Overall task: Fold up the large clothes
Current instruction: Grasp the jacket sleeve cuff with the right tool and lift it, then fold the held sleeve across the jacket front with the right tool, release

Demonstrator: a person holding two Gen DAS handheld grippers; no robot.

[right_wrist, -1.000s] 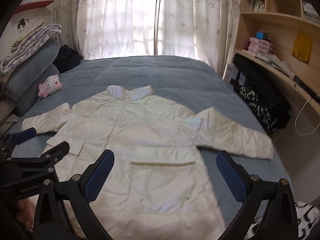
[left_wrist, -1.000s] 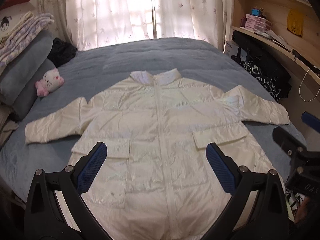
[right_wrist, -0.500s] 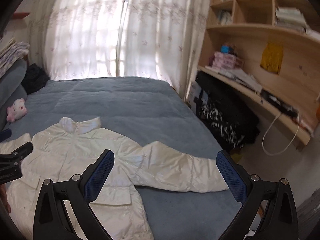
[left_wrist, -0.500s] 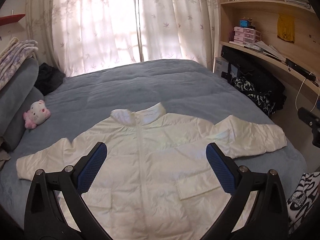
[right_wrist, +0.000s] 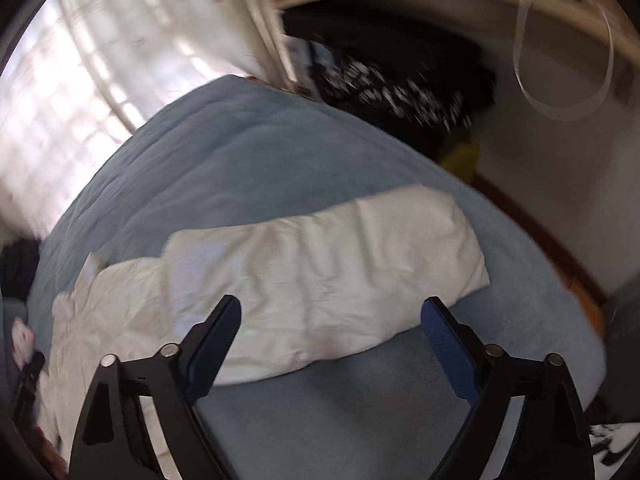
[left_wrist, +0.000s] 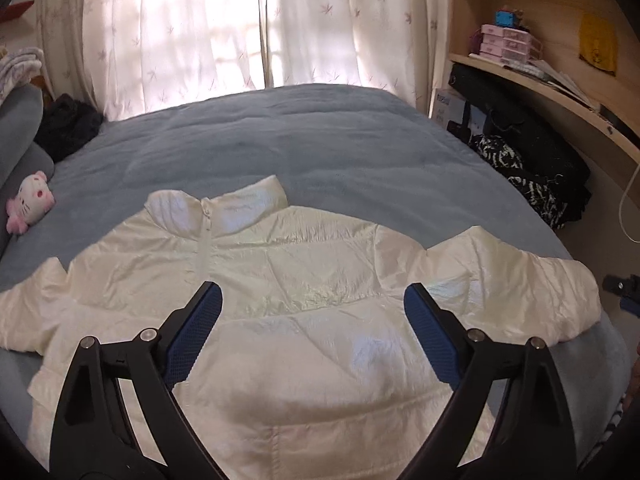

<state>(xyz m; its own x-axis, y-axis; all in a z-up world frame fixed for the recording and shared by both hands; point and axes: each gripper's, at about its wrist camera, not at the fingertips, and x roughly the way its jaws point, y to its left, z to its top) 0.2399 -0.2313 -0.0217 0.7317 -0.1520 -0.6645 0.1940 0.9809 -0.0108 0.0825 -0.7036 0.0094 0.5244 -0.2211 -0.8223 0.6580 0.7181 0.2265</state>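
Both grippers, left [left_wrist: 313,334] and right [right_wrist: 331,338], gape empty above jacket [left_wrist: 304,320]

The left wrist view faces the curtains [left_wrist: 224,32] from above the jacket [left_wrist: 304,320]; the tilted right wrist view nears its shared sleeve [right_wrist: 340,272].

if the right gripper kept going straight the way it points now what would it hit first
Most likely the jacket's outstretched sleeve, lying flat on the blue bedcover just ahead of the open right gripper. The view is motion-blurred, so depth is uncertain.
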